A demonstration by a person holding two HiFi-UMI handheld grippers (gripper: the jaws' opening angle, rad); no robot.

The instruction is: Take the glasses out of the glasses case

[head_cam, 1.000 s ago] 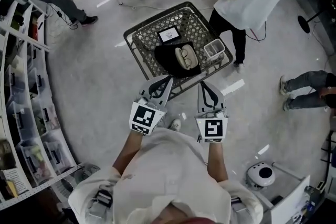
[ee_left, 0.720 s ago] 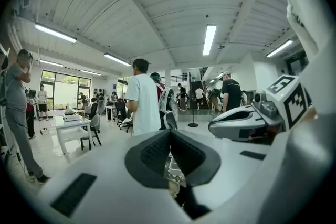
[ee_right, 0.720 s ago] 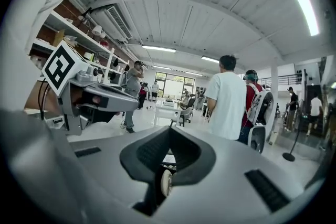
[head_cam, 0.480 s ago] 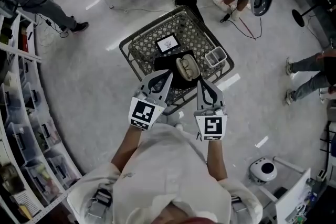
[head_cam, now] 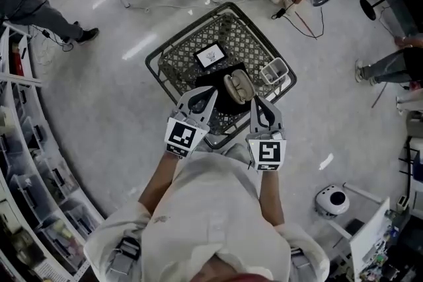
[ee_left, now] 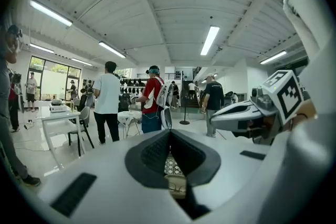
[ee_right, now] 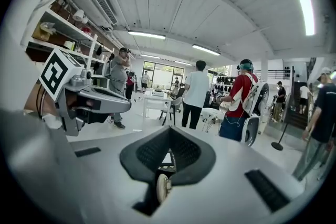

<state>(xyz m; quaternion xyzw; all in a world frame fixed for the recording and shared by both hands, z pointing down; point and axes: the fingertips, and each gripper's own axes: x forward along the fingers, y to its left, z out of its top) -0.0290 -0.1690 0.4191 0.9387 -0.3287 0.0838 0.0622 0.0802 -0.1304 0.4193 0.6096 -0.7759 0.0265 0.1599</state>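
- The left gripper [head_cam: 210, 98] and right gripper [head_cam: 254, 103] have closed in on the open case [head_cam: 229, 80] and now flank it.
- Both grippers' jaws are closed and empty; the glasses [head_cam: 239, 85] are not yet out.

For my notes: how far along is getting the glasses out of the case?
Done: nothing; the glasses case lies on the black cloth on the wire table, seemingly open, glasses inside. In hand: left gripper and right gripper, both shut and empty, hover at the table's near edge. Left: grip the glasses, lift them out.
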